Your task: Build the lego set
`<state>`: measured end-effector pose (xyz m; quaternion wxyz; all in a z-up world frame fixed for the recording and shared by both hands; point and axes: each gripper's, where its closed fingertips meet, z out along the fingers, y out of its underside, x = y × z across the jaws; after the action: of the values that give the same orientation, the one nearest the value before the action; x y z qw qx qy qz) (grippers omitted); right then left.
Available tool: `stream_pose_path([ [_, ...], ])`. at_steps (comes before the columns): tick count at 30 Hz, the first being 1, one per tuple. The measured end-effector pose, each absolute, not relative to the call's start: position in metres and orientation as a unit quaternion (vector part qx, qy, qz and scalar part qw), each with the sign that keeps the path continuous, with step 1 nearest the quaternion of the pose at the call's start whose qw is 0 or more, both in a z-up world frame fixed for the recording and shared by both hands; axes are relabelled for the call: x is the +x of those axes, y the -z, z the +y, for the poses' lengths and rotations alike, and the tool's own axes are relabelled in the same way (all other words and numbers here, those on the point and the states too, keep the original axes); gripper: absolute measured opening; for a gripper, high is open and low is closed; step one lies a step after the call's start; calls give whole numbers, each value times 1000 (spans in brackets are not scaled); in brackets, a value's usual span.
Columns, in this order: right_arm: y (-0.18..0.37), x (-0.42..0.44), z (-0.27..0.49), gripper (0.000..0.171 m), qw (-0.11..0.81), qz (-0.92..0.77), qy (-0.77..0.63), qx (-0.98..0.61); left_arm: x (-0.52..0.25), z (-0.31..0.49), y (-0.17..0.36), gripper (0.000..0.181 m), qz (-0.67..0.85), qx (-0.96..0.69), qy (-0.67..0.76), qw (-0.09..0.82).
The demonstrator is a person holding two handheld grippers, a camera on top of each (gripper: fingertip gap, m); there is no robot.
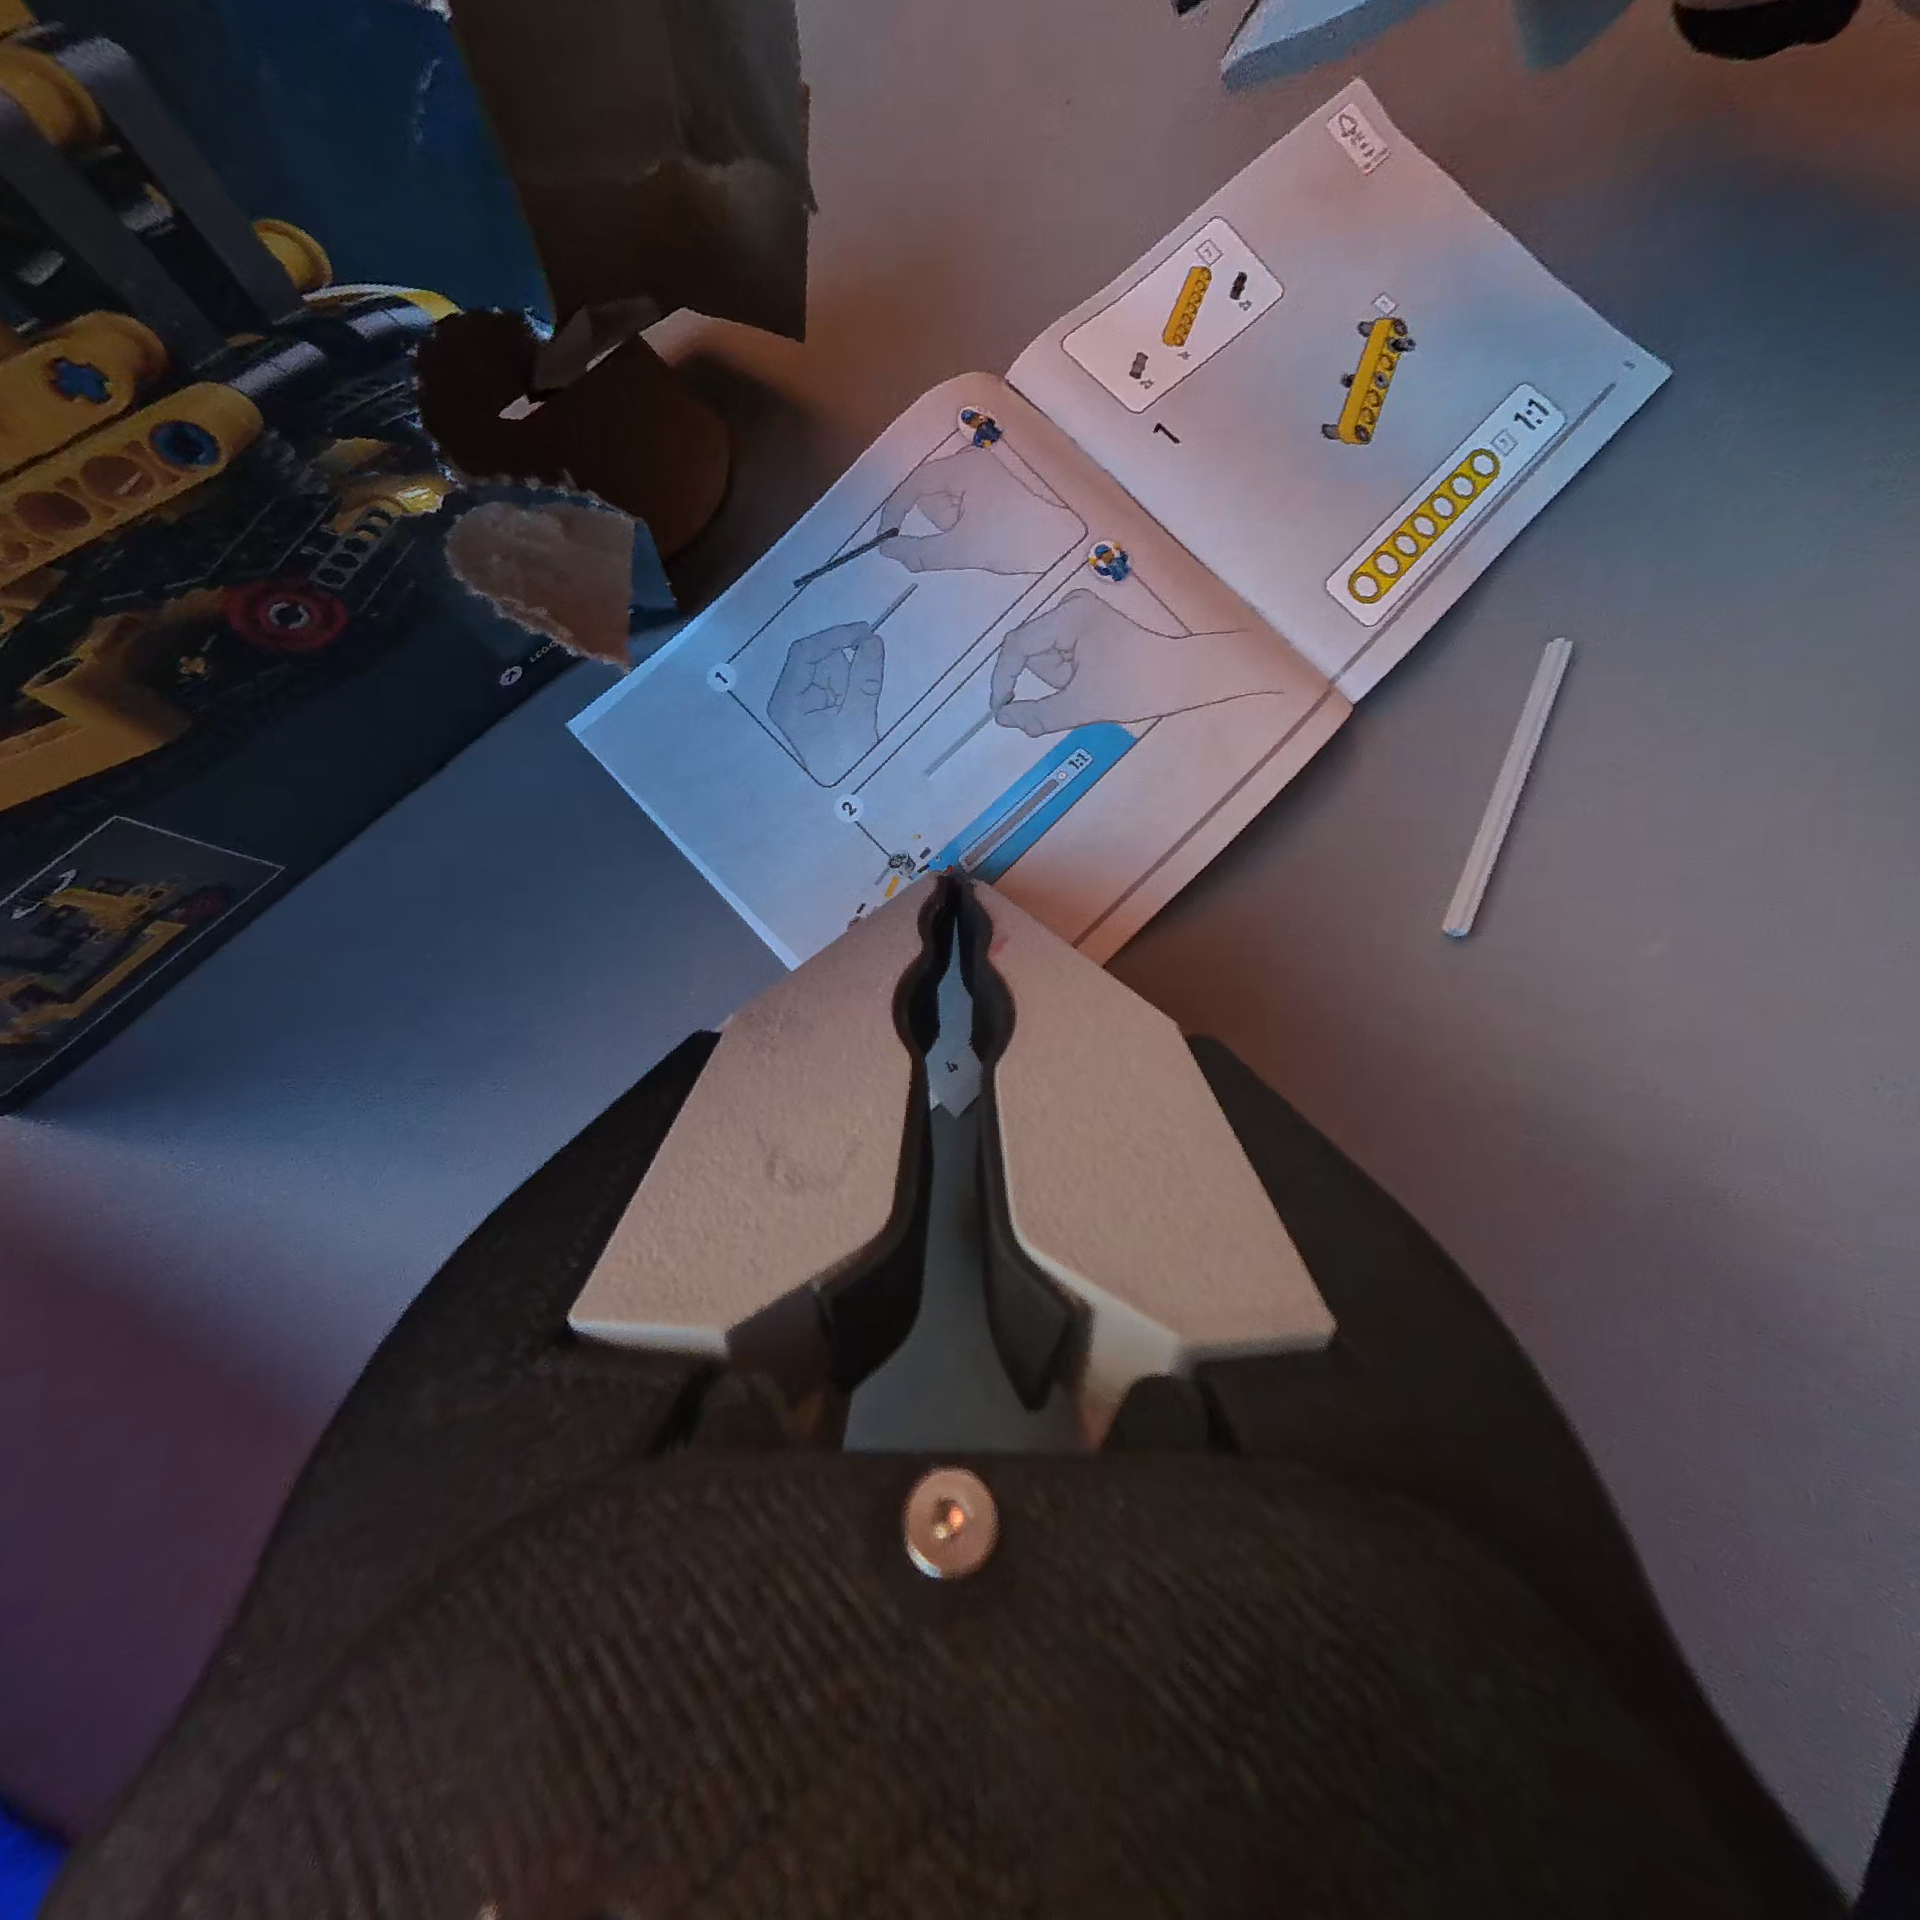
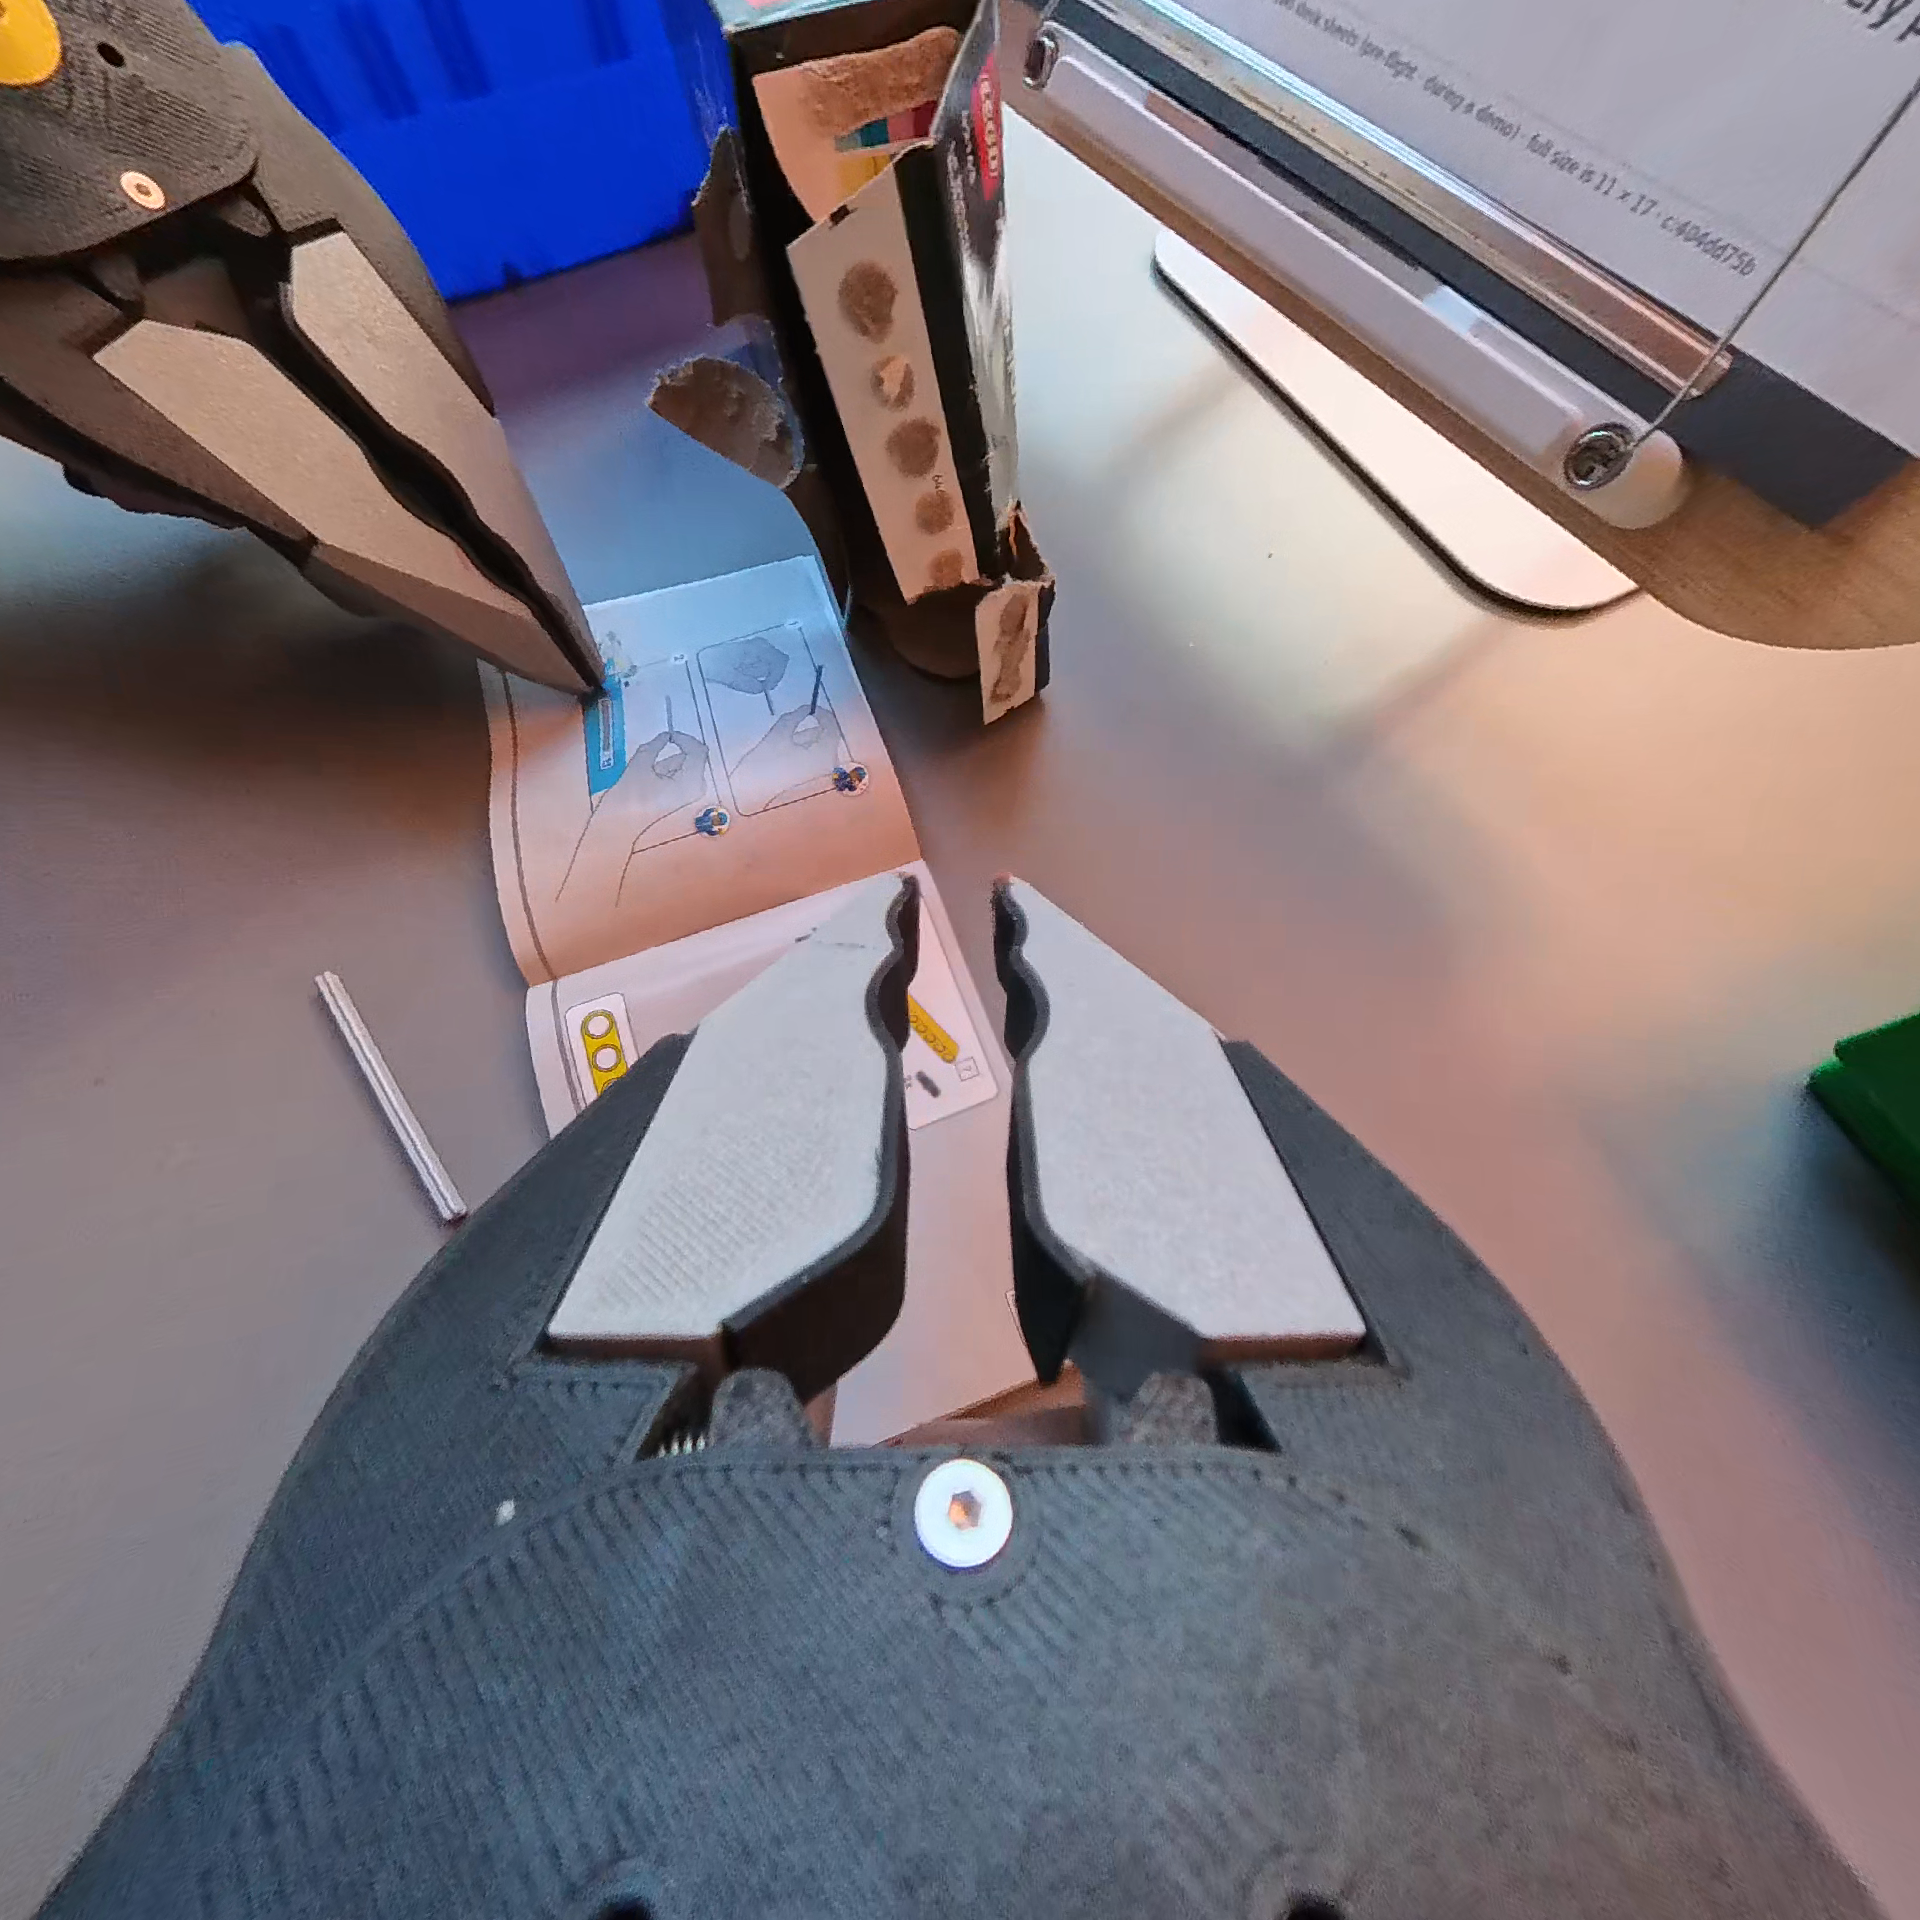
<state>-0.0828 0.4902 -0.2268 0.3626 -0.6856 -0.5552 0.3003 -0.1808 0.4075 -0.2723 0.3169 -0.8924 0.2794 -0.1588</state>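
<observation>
Printed marks stood on the open instruction booklet (image 1: 1143, 623), a logo on the torn box (image 2: 935, 312) at left, a text line on the far-right white sheet (image 2: 1558, 125).

An office or lab desk, by the look of it: a smooth grey tabletop (image 2: 1351, 831) carries a silver monitor stand (image 2: 1382, 416) beneath a screen edge, with a blue plastic bin (image 2: 499, 135) behind and a torn-open cardboard set box (image 2: 914, 416) standing nearby.

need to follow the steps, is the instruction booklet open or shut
Open: the booklet lies spread flat on the table, two facing pages showing, with the left gripper at its near edge.
</observation>
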Motion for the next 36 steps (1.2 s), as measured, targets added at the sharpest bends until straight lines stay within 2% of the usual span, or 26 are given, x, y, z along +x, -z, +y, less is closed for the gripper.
stream_pose_path([
  [19, 227, -83, 493, 9, 366, -548, -305, -688, -182, 409, 272, 0, 272, -894, 162, 316],
  [36, 213, -83, 497, 10, 405, -538, -306, -672, -179, 418, 223, 0, 241, -857, 197, 411],
])
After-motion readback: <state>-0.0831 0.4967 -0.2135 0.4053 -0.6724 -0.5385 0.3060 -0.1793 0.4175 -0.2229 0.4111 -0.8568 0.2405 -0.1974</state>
